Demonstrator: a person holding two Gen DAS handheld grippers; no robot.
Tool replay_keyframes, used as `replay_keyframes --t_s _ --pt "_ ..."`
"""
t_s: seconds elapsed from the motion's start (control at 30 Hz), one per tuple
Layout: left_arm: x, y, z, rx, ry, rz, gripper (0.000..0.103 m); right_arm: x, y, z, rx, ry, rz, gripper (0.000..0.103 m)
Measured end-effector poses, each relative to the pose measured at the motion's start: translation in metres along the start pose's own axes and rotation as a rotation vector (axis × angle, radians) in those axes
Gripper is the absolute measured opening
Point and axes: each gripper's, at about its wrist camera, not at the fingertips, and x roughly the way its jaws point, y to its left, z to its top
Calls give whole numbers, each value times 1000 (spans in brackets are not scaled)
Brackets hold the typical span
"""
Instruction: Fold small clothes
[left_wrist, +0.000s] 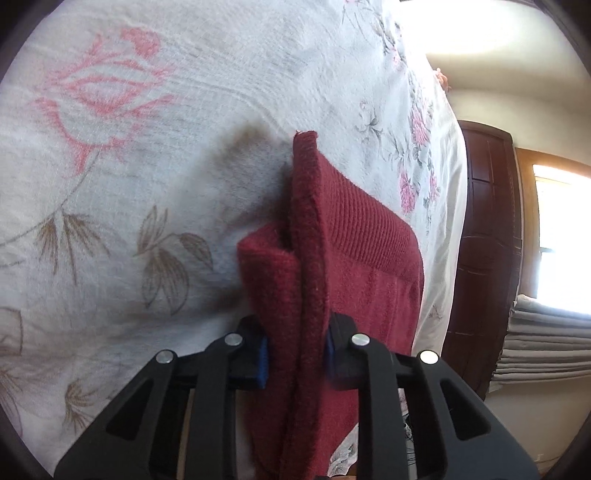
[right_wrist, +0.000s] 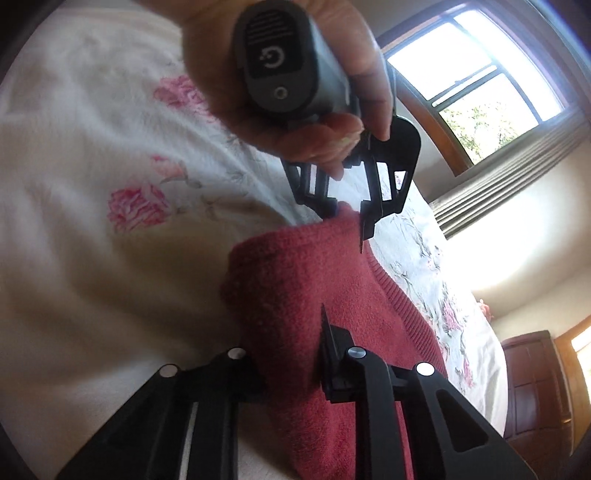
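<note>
- Between the fingers of the left gripper (left_wrist: 295, 354) stands a doubled edge of the dark red knit garment (left_wrist: 351, 240); the jaws are pressed on it from both sides.
- Ahead of this gripper the cloth rises a little above the flowered bedsheet (left_wrist: 147, 110).
- Right gripper (right_wrist: 288, 373) also pinches a thick fold of the same garment (right_wrist: 295, 280), its fingers closed against the cloth.
- Beyond it, the left gripper (right_wrist: 349, 214), in a person's hand (right_wrist: 295, 122), grips the far corner.
- I judge the fold is being carried over now.
- Next move needs both grippers to lay the edge down evenly, then let go.
</note>
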Motion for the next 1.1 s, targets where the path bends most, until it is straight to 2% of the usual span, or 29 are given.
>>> replay_keyframes --t_s 0.27,0.57,1.1 --pt "-25 -73 -6 76 -40 47 19 -33 -79 3 312 -65 45 16" --pt "-23 -153 -22 156 -61 101 18 -64 -152 -31 615 -116 114 13" --pt "33 -251 -49 232 -55 218 18 -81 -225 -111 826 -109 127 12"
